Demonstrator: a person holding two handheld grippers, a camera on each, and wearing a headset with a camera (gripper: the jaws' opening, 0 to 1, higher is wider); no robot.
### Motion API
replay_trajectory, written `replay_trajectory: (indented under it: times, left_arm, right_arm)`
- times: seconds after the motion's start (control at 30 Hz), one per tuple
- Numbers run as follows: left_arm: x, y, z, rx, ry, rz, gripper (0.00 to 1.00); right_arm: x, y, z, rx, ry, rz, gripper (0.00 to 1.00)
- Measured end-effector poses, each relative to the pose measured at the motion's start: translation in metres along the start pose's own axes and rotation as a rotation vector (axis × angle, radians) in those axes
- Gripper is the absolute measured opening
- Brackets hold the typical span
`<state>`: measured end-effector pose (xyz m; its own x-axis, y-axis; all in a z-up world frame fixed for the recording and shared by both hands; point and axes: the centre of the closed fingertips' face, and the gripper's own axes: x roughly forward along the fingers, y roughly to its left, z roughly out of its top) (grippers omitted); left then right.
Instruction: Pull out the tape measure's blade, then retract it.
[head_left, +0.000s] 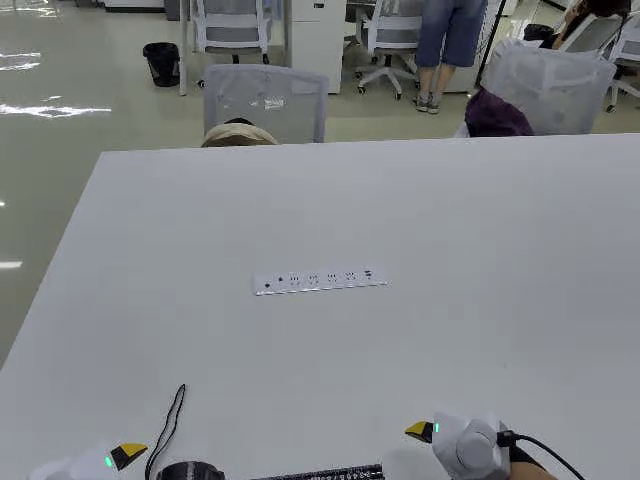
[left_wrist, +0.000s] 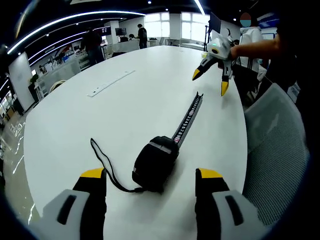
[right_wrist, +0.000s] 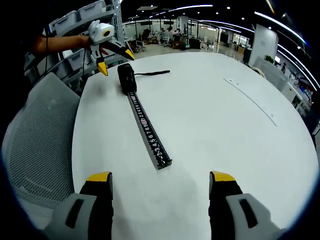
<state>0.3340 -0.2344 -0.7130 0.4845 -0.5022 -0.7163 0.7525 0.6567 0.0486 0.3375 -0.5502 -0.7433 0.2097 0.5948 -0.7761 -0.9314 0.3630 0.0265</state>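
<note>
Tape measure (left_wrist: 156, 162): black case flat on the white worktop (head_left: 450, 230), close to the near edge, wrist strap (left_wrist: 102, 159) trailing off one side.
Blade (right_wrist: 146, 129): drawn out of the case, lying flat along the worktop, hook end (right_wrist: 164, 162) free and untouched.
Left tongs (left_wrist: 151, 174): spread wide, empty, hovering just behind the case, case framed between the two tips in the left gripper view.
Right tongs (right_wrist: 160, 177): spread wide, empty, lined up near the hook end but apart from it.
Step in hand: by the look of it, pull-out done, retraction to come.
Doing it well: clamp the case squarely across its sides with the left tongs, clear of the strap; pinch the blade near the hook with the right tongs before freeing any lock; feed back slowly in line with the case mouth, no twisting, no letting it whip.
Risk: light case likely to skid on the smooth worktop if pushed without a hold.
Writing: scale numerals on the blade, low single digits legible near the hook end in the right gripper view, the rest too small; pale patch on the case unreadable; no brand legible.
Elsewhere: socket strip (head_left: 318, 281) set in mid-worktop, well apart from the work.
</note>
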Motion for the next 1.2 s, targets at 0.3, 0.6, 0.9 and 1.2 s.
replay_trajectory:
  times: [0.3,0.6,0.9,1.2]
  left_arm:
    - [-0.014,-0.006,0.004,-0.084,-0.063,0.060,0.90]
    - [-0.031,-0.010,0.003,-0.130,-0.078,0.107,0.94]
    - [-0.047,-0.020,0.007,-0.166,-0.104,0.130,0.96]
    - [-0.054,-0.030,0.006,-0.174,-0.117,0.139,0.98]
  right_arm:
    - [-0.012,0.004,0.006,0.068,-0.041,-0.081,0.93]
    - [-0.019,0.016,0.007,0.123,-0.061,-0.129,0.99]
    - [-0.031,0.030,0.012,0.148,-0.093,-0.167,1.00]
    - [-0.044,0.040,0.018,0.181,-0.128,-0.216,1.00]
